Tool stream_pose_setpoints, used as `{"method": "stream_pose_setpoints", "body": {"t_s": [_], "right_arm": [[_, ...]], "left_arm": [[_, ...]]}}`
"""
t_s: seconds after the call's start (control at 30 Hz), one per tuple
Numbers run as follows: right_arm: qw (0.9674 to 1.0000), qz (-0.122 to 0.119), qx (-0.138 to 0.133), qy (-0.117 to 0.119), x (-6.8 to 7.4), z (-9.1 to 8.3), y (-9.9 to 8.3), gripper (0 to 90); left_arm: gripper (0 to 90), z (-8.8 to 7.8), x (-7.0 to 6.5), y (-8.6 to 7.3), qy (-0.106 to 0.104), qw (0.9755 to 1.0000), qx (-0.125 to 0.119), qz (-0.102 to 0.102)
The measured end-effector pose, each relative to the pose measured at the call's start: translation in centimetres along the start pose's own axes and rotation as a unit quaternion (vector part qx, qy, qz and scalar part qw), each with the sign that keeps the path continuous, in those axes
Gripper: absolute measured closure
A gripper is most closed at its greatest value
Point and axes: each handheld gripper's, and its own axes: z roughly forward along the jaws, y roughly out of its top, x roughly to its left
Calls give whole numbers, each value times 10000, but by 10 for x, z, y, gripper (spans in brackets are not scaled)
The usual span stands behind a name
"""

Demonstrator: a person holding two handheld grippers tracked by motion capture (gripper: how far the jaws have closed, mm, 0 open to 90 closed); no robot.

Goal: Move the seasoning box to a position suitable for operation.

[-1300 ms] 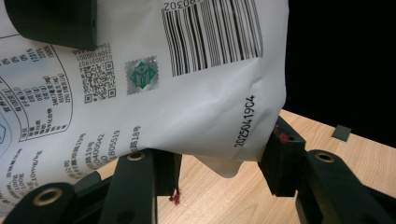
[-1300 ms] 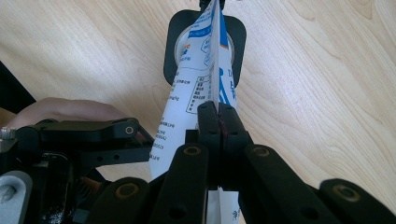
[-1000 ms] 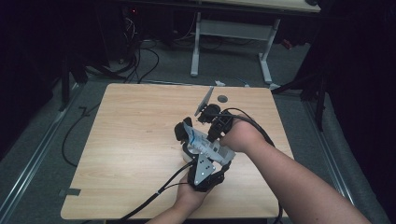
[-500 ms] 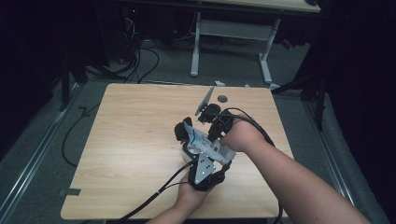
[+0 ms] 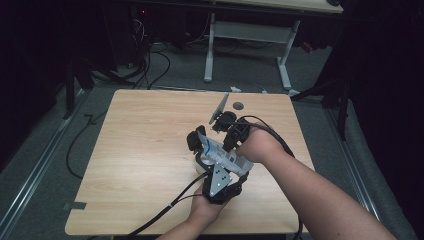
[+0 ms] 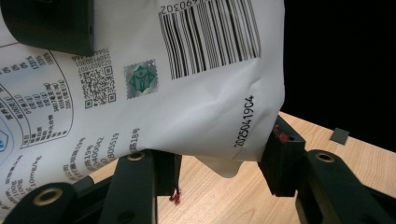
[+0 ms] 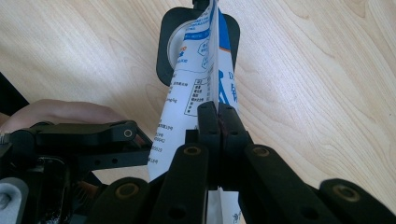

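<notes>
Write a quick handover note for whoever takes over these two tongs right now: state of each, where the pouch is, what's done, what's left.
Left tongs: closed around the lower body of the white printed pouch, one pad on each side.
Right tongs: pinched shut on the pouch's thin flat edge.
Pouch: held up between both tongs above the middle of the wooden table; a small dark disc lies near the far edge.
Done: pouch picked up and gripped by both.
Left: it looks unopened; probably tear or pull the pinched edge, keeping the left grip firm.
</notes>
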Motion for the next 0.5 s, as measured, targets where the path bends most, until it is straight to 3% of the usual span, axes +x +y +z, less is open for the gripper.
{"method": "stream_pose_setpoints", "body": {"t_s": [0.5], "right_arm": [[10000,-29,-7,3,1,1,2,899]], "left_arm": [[551,-1,1,0,18,10000,18,26]]}}
